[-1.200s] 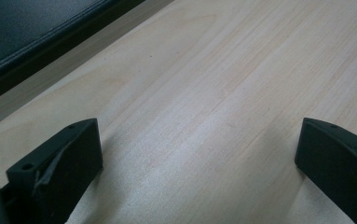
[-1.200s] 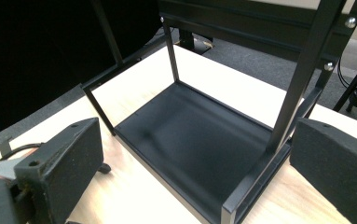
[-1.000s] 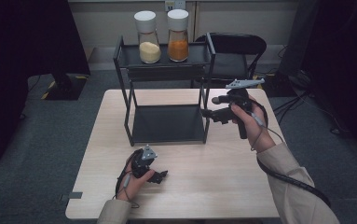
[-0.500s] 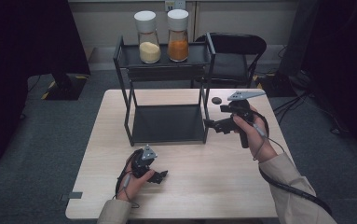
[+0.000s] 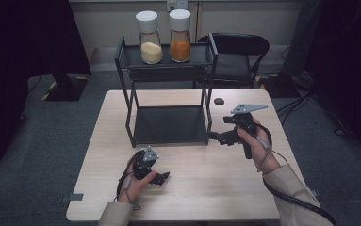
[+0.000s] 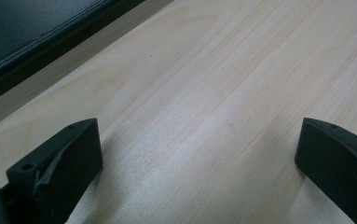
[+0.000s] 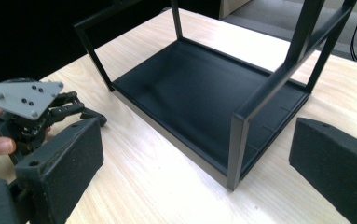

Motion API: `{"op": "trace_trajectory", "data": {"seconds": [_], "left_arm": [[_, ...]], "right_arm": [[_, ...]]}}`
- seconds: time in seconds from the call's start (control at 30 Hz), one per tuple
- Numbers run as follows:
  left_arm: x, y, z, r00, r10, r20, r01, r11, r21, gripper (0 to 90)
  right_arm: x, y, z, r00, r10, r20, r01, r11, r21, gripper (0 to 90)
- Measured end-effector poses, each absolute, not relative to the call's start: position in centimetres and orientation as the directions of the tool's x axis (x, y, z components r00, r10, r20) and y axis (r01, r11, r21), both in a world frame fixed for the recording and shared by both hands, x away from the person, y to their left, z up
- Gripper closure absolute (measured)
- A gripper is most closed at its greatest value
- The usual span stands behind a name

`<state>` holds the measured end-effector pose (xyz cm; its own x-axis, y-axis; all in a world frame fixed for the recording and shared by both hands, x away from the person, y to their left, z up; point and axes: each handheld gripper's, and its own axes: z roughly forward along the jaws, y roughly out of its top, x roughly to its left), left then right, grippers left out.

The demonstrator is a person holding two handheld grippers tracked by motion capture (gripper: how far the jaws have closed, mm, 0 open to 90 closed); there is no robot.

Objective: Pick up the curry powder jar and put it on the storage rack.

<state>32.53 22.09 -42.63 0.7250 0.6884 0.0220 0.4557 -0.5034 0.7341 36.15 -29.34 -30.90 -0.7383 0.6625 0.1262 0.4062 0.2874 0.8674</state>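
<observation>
A black two-tier rack [image 5: 168, 125] stands at the back middle of the wooden table [image 5: 201, 188]. On its top shelf are two white-capped jars, one with pale yellow powder [image 5: 150, 40] and one with orange powder [image 5: 180, 37]. My left gripper [image 5: 163, 177] rests low over the table in front of the rack, open, with bare wood between its jaws [image 6: 197, 158]. My right gripper [image 5: 214, 137] hovers by the rack's front right post [image 7: 236, 149], open and holding nothing, and looks across the empty bottom shelf [image 7: 199, 93].
A small black disc [image 5: 219, 101] lies on the table to the right of the rack. A black chair [image 5: 239, 49] stands behind the table. The other hand and its gripper [image 7: 31, 112] show at the left of the right gripper view.
My right gripper has come down and toward the person, from beside the rack's right side to its front right corner. The left gripper has stayed put.
</observation>
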Motion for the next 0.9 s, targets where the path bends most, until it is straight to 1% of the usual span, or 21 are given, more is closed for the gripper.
{"op": "trace_trajectory", "data": {"seconds": [0.9], "left_arm": [[32.5,22.1,-42.6,0.725,0.688,0.022,0.455,-0.503,0.735,0.0]], "right_arm": [[34.1,-32.4,-35.3,-0.722,0.678,0.133,0.418,0.276,0.866,1.9]]}}
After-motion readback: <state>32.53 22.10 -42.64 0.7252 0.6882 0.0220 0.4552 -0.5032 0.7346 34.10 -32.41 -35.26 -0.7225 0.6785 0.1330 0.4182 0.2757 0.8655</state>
